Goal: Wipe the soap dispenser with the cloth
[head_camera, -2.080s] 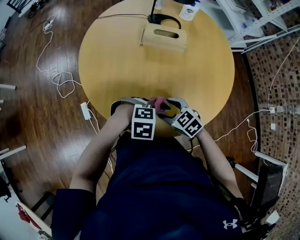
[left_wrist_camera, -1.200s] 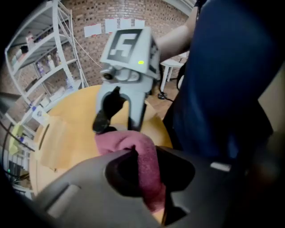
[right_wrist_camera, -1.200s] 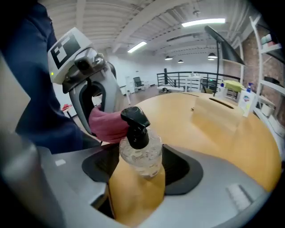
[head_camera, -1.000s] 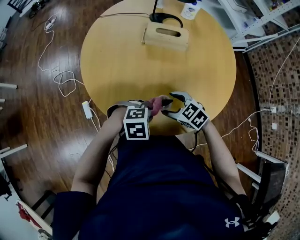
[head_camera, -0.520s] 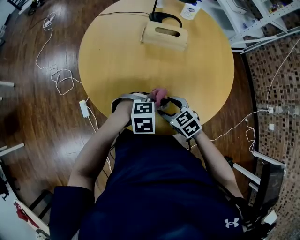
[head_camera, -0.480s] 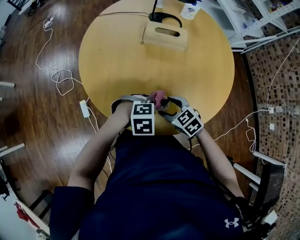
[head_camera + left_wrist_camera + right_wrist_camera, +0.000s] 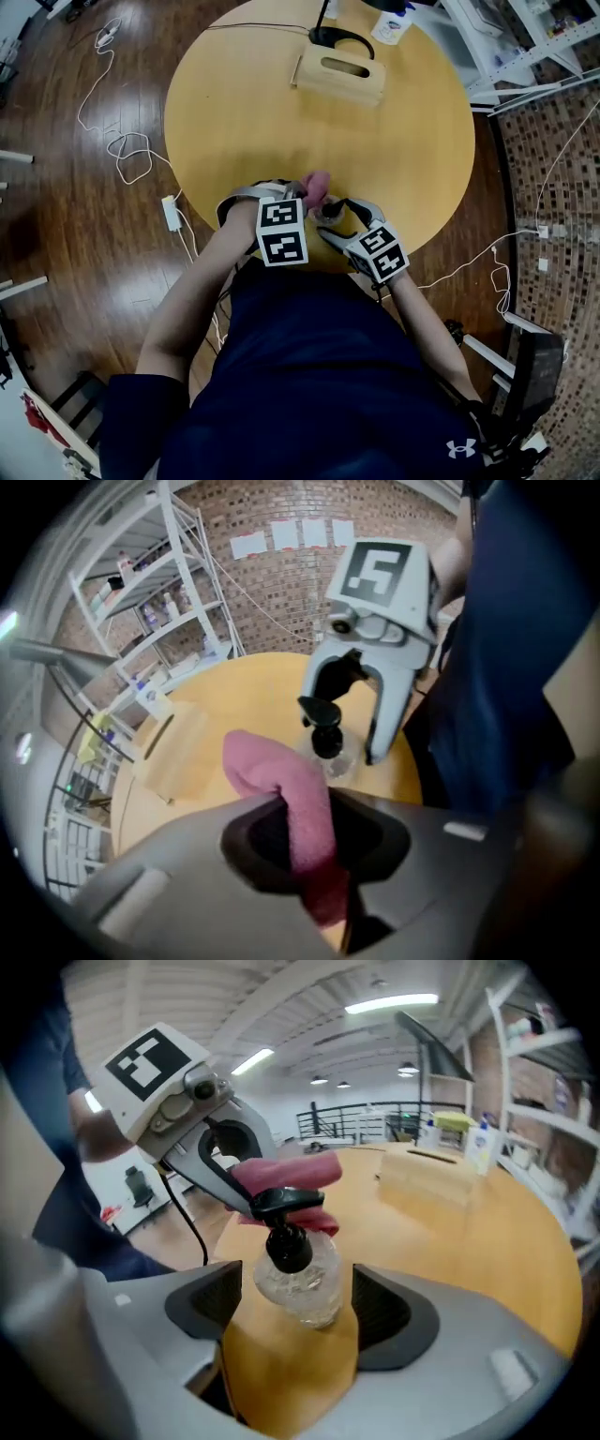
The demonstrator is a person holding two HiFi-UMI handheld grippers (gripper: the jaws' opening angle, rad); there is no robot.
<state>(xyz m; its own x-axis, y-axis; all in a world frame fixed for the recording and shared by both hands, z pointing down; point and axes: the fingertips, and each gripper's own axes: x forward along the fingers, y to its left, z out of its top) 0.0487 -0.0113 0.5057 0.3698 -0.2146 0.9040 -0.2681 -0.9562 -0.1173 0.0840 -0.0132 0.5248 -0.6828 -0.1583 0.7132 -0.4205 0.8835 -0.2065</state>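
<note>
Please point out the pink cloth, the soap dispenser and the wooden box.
pink cloth (image 7: pixel 300 808), left gripper view, middle of its folded strip.
soap dispenser (image 7: pixel 302 1283), right gripper view, its clear round body.
wooden box (image 7: pixel 312 70), head view, its top beside the slot.

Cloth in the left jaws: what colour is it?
The cloth is pink, clearest in the left gripper view.
</note>
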